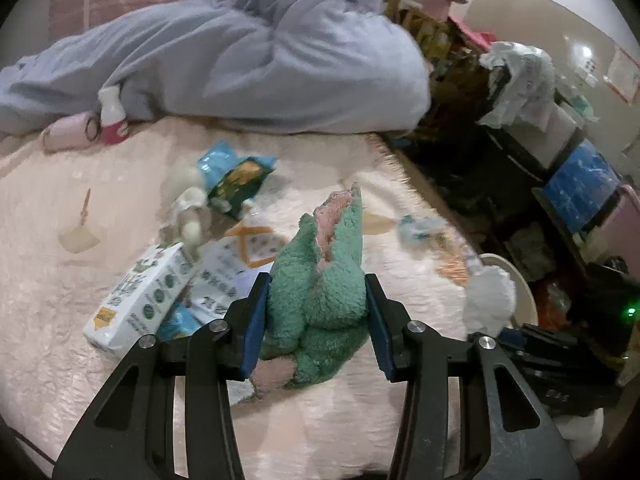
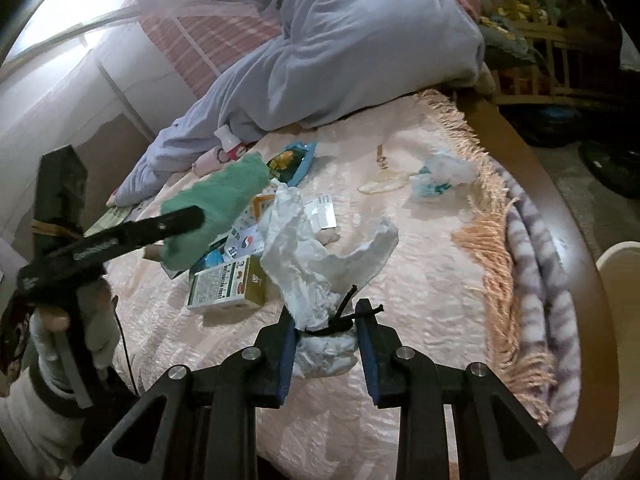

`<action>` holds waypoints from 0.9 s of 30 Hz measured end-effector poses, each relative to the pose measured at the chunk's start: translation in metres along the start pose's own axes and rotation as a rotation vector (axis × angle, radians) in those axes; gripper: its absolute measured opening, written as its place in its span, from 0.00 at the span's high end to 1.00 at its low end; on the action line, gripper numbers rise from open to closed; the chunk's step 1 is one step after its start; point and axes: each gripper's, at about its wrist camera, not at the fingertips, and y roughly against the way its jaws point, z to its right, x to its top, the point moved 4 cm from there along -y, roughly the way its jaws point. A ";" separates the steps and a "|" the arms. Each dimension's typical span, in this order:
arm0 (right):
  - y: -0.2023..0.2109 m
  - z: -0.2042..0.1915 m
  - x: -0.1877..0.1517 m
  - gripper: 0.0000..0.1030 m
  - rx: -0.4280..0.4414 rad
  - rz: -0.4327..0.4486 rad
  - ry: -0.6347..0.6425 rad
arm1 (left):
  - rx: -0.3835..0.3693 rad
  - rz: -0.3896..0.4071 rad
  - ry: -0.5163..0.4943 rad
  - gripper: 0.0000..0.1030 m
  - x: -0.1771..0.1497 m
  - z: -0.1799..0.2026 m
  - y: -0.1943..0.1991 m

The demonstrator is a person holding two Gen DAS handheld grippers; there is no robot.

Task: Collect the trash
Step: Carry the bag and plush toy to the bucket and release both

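Left tool [image 1: 316, 324]: clamped on the green plush sock [image 1: 320, 292], held above the bed [image 1: 60, 200]; soft pile may slip out.
Right tool [image 2: 326, 346]: clenched on crumpled white paper [image 2: 320, 256]; its loose end may tear or snag.
Bin [image 2: 624, 280]: beside the bed, easy to miss.

A bed [image 2: 420, 280] covered by a pale pink quilted spread with a peach fringe [image 2: 484, 216] along its edge is seen. A rumpled lavender blanket [image 1: 248, 56] is heaped across the far end. Against the blanket's near edge a small pink-and-white bottle [image 1: 112, 118] and a pink roll [image 1: 70, 134] are found. Nearer than the blanket, a blue snack wrapper [image 1: 236, 176] is laid, and nearer still a white-and-green carton [image 1: 140, 300] lies on its side among printed papers [image 1: 240, 264]. Between the blanket and the fringe, a flat cream scrap [image 2: 386, 184] and a crumpled clear wrapper [image 2: 444, 176] are spread.
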 end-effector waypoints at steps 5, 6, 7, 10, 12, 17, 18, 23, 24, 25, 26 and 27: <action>0.018 0.002 0.002 0.73 -0.023 0.028 0.005 | -0.048 0.008 -0.038 0.58 0.001 0.040 0.003; 0.024 0.004 0.001 0.73 -0.030 0.034 0.002 | -0.056 0.007 -0.048 0.58 0.000 0.049 0.002; 0.030 0.007 0.001 0.73 -0.040 0.041 0.000 | -0.063 0.005 -0.060 0.58 -0.001 0.058 0.000; 0.044 0.016 0.000 0.73 -0.066 0.060 -0.008 | -0.079 -0.005 -0.093 0.58 -0.003 0.083 -0.005; 0.056 0.025 -0.002 0.73 -0.080 0.074 -0.020 | -0.085 -0.010 -0.114 0.58 -0.005 0.098 -0.007; 0.083 0.051 -0.005 0.73 -0.123 0.104 -0.050 | -0.110 -0.020 -0.173 0.58 -0.007 0.141 -0.018; 0.087 0.056 -0.005 0.73 -0.133 0.109 -0.057 | -0.115 -0.023 -0.180 0.58 -0.007 0.147 -0.020; 0.111 0.086 -0.012 0.73 -0.192 0.127 -0.094 | -0.151 -0.047 -0.219 0.58 -0.009 0.187 -0.037; 0.114 0.091 -0.013 0.73 -0.204 0.130 -0.100 | -0.161 -0.054 -0.227 0.58 -0.010 0.196 -0.042; 0.118 0.098 -0.015 0.73 -0.217 0.133 -0.112 | -0.169 -0.060 -0.232 0.58 -0.010 0.203 -0.046; 0.121 0.105 -0.016 0.73 -0.223 0.136 -0.125 | -0.176 -0.066 -0.237 0.58 -0.011 0.210 -0.049; 0.124 0.110 -0.017 0.73 -0.228 0.138 -0.134 | -0.185 -0.072 -0.240 0.58 -0.011 0.217 -0.053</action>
